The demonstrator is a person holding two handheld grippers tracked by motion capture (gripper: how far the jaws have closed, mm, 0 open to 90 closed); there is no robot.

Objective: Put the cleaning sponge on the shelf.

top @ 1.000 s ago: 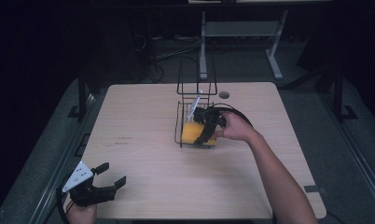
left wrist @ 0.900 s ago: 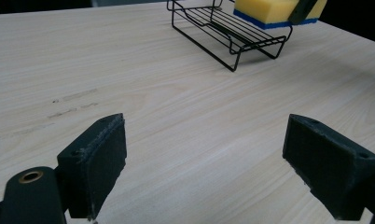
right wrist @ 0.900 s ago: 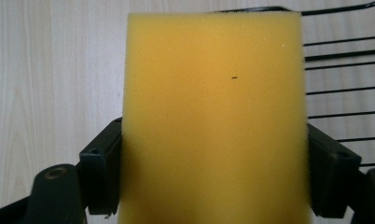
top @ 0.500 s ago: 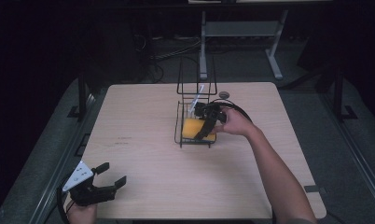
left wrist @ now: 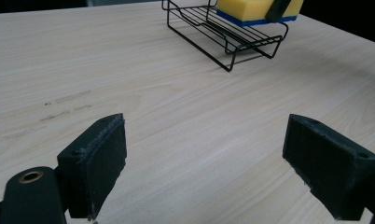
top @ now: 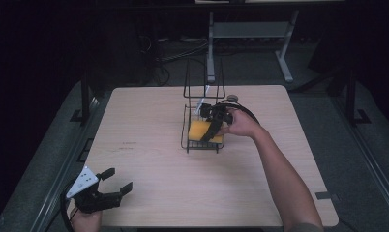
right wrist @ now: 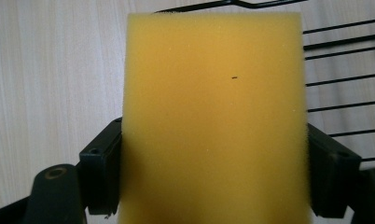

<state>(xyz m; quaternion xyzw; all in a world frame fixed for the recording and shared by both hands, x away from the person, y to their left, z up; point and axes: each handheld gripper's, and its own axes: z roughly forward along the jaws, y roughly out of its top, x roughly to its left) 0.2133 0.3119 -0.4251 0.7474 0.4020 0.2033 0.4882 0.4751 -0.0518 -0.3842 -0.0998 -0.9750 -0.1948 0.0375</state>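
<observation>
A yellow sponge with a blue underside lies low in a black wire rack at mid-table. My right gripper reaches into the rack from the right and is shut on the sponge, one jaw against each side edge. The rack's wires show behind the sponge. My left gripper hovers at the table's near left corner, open and holding nothing. In the left gripper view its jaws stand wide apart over bare wood, with the rack farther off.
The rack has a tall upright wire frame at its far end. A small dark round object lies on the table just behind the right hand. The light wooden table is bare elsewhere; a metal stand is on the floor beyond.
The right gripper has carried the sponge a little farther away along the rack. The left gripper has stayed put.
</observation>
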